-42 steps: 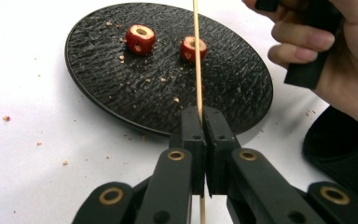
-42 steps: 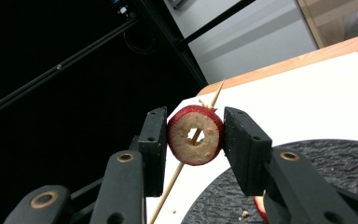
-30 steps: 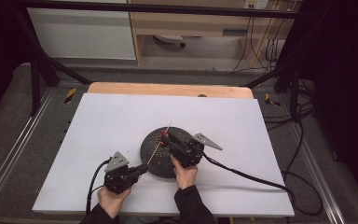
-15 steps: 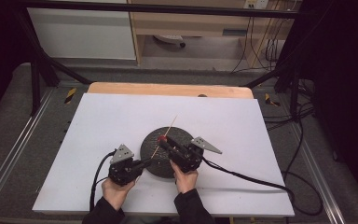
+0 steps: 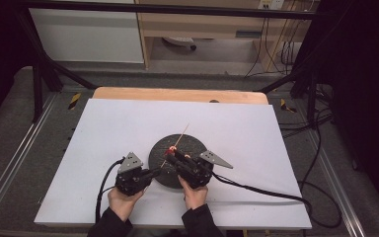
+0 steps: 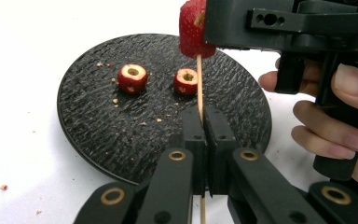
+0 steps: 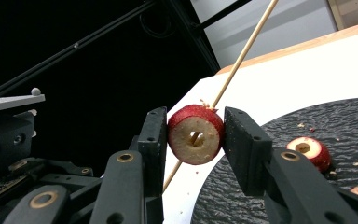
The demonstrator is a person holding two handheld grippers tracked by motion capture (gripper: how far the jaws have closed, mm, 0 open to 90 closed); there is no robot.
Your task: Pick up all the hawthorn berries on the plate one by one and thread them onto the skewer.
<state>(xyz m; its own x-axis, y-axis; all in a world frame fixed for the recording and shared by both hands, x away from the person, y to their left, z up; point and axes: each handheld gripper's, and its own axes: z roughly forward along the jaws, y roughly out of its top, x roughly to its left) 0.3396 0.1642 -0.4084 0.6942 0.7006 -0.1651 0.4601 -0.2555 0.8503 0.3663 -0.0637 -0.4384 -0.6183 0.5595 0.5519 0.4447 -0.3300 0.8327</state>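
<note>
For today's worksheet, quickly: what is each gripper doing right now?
Left gripper: shut on the wooden skewer.
Right gripper: shut on the red fruit slice, threaded on that skewer.

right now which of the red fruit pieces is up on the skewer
The fruit piece clamped between the right gripper's jaws: the wooden skewer runs through its cored hole. The other two pieces lie loose on the black plate.

plate point(image 6: 121, 135): black, matt, rough and pebbled like slate, with pale crumbs on it
skewer point(image 6: 199, 88): thin pale wood, smooth and dull
fruit slice point(image 7: 196, 134): red speckled skin with a slight sheen, pale matt flesh, cored
left gripper point(image 6: 204, 119): matt black plastic, brass-coloured rivets
right gripper point(image 7: 193, 135): matt black plastic, flat smooth pads
table cover point(image 5: 256, 133): white, smooth, matt
table edge point(image 5: 177, 94): light wood at the far side
</note>
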